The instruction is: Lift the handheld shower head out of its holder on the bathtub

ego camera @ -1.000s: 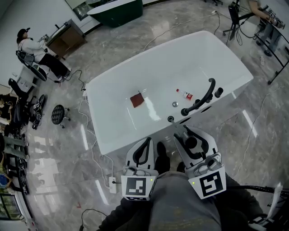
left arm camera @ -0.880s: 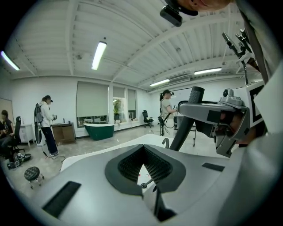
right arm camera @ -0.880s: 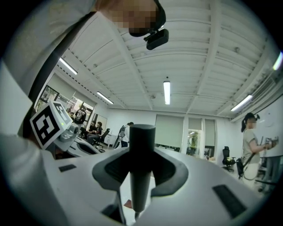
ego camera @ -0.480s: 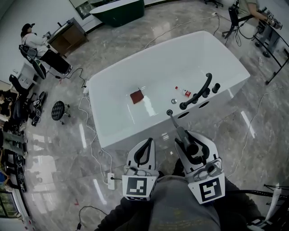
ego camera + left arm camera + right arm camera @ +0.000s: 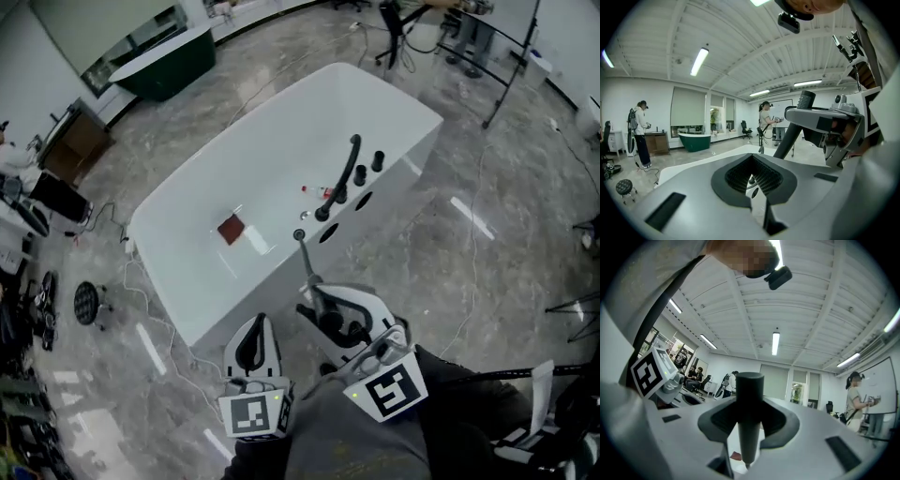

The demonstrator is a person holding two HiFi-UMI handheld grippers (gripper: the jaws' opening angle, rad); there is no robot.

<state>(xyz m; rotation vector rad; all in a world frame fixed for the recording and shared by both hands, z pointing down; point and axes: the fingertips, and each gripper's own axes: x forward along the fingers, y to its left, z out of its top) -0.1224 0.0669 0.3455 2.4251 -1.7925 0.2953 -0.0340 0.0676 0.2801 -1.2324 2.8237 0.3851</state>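
The right tool (image 5: 317,298) is clamped on the shower head (image 5: 306,261). In the right gripper view its dark handle stands upright between the two pads, which press on it from both sides. In the head view the shower head is lifted clear and sticks out of the tool toward 12 o'clock, its far end by the near rim of the tub (image 5: 234,291). The left tool (image 5: 253,326), at 7 o'clock just beside the right one, has its jaws together with nothing in them. On the rim, at 1 o'clock from the shower head, stand a curved black spout (image 5: 343,173) and two black knobs (image 5: 361,175). Inside the tub lie a brown cloth (image 5: 231,229) at 10 o'clock, a small red-and-white thing (image 5: 314,190) and a drain (image 5: 300,216). A green tub (image 5: 164,56) stands well apart at 11 o'clock on the marble floor (image 5: 450,253).
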